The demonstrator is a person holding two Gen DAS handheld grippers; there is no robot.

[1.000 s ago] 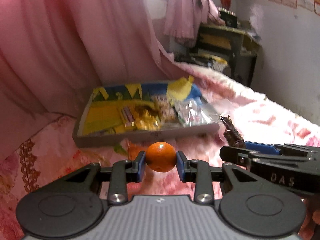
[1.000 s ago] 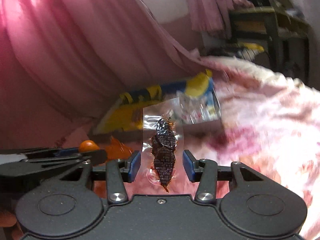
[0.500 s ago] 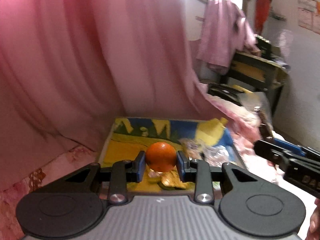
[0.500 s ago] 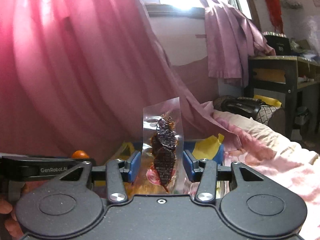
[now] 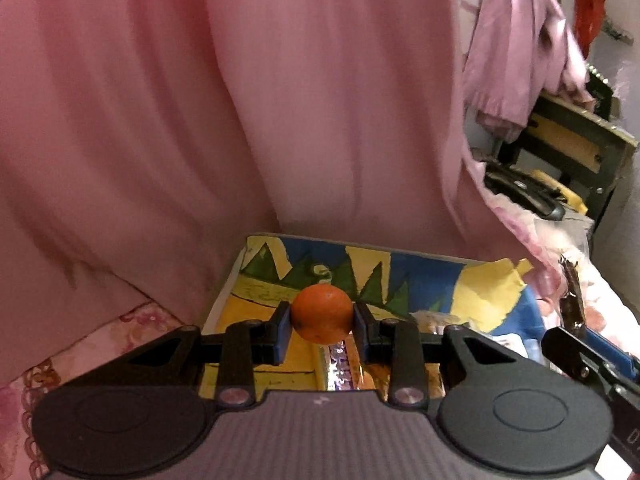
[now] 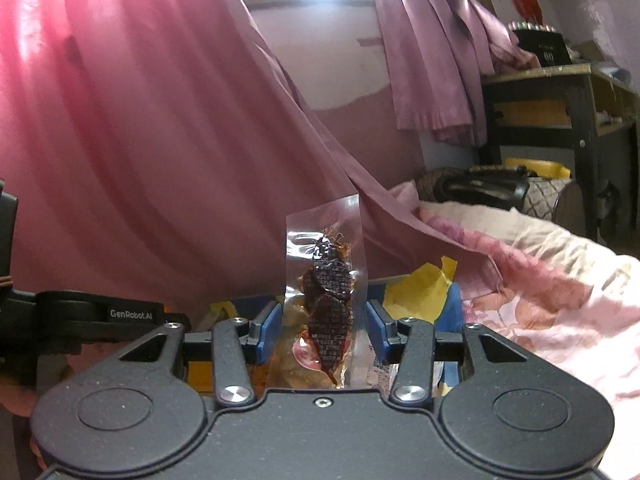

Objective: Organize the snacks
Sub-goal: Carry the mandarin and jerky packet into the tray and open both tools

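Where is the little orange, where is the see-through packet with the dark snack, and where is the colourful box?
orange (image 5: 322, 314), left wrist view, middle of its skin.
snack packet (image 6: 326, 296), right wrist view, on the dark snack inside.
colourful box (image 5: 424, 276), left wrist view, blue back wall.

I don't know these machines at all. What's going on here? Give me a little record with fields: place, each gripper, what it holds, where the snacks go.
place: a bed with a pink floral blanket, pink curtain behind
left gripper: shut on a small orange fruit, held above the box
right gripper: a clear packet of dark dried snack stands upright between its blue pads
container: colourful printed cardboard box on the bed, with wrapped snacks inside
stage: both items held in the air, neither in the box
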